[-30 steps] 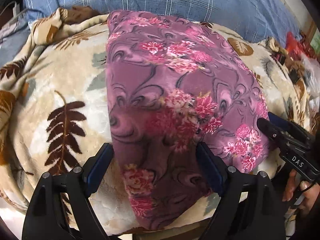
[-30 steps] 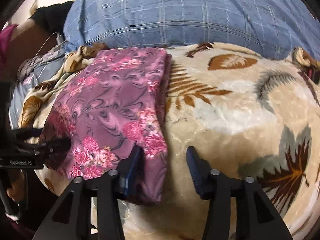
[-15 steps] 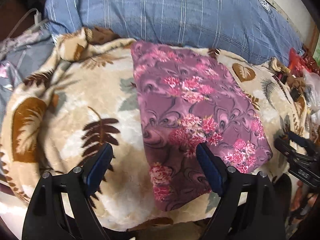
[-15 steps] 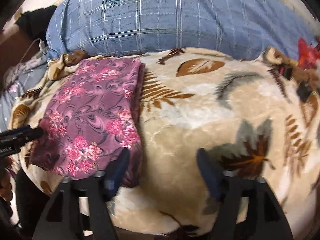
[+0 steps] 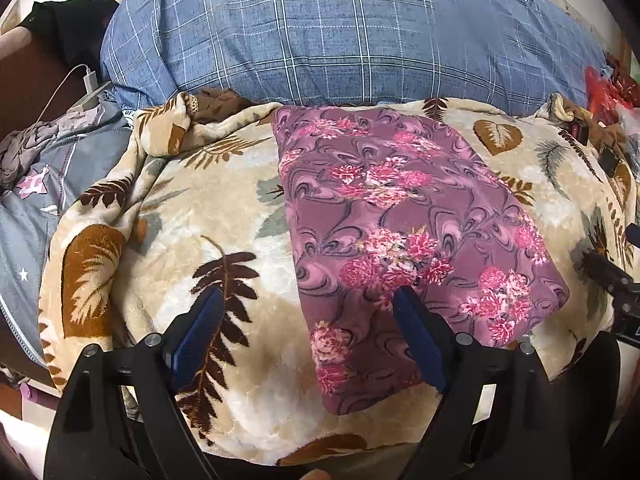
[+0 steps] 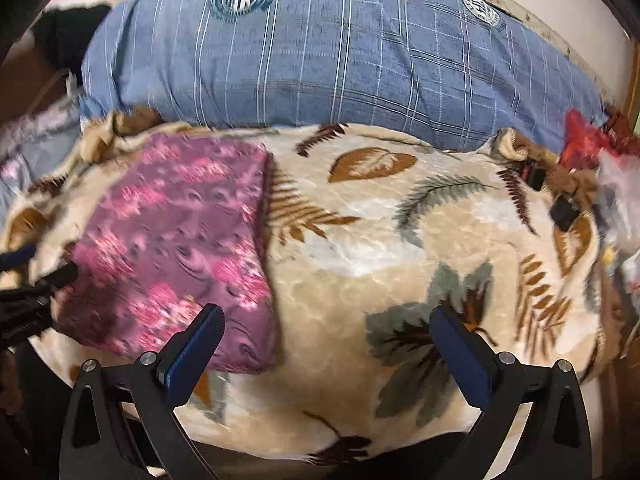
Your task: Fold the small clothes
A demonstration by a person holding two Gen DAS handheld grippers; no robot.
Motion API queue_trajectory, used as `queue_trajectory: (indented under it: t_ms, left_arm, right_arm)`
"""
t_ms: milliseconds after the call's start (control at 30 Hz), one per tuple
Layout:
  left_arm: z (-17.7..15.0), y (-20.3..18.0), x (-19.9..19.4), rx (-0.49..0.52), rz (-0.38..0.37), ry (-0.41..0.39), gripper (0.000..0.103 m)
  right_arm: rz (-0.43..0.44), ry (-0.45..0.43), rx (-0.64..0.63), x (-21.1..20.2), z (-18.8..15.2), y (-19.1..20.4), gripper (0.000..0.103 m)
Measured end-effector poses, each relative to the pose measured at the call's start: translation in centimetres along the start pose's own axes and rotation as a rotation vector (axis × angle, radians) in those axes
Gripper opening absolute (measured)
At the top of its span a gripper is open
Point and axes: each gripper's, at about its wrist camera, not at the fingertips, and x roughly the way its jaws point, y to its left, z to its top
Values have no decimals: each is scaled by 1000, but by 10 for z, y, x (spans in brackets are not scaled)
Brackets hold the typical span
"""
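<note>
In the left wrist view, the folded purple floral garment (image 5: 400, 216) is seen lying flat as a neat rectangle on the leaf-patterned blanket (image 5: 224, 216), below the blue checked pillow (image 5: 340, 40). The left gripper (image 5: 308, 332) is held wide, empty. In the blurred right wrist view, the right gripper (image 6: 326, 340) is opening over the blanket, nothing gripped; the garment lies left.

One folded floral garment (image 5: 404, 232), one leaf-print blanket (image 5: 208, 216), one blue pillow (image 5: 340, 40).
</note>
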Motion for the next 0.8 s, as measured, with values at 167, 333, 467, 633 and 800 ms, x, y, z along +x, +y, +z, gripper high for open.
queue_trajectory:
  t_ms: [167,333,467,633,800]
  left_arm:
    - [-3,-6,-2,36,-11,0,87]
    - [-5,-9,-3,33,-26,5,87]
    - [-5,-11,-5,38,-31,5,87]
    - [-6,-14,-10,41,-44,-7,87]
    - [-8,-17,-14,49,-72,-14,87]
  right_arm:
    - [11,10,-16,3,-2,3,103]
    - [16,14,-19,3,-2,4,103]
    - [10,11,-28,3,-2,4,103]
    - [7,2,-28,1,-3,2,103]
    - [6,8,-27,1,-4,-1,103]
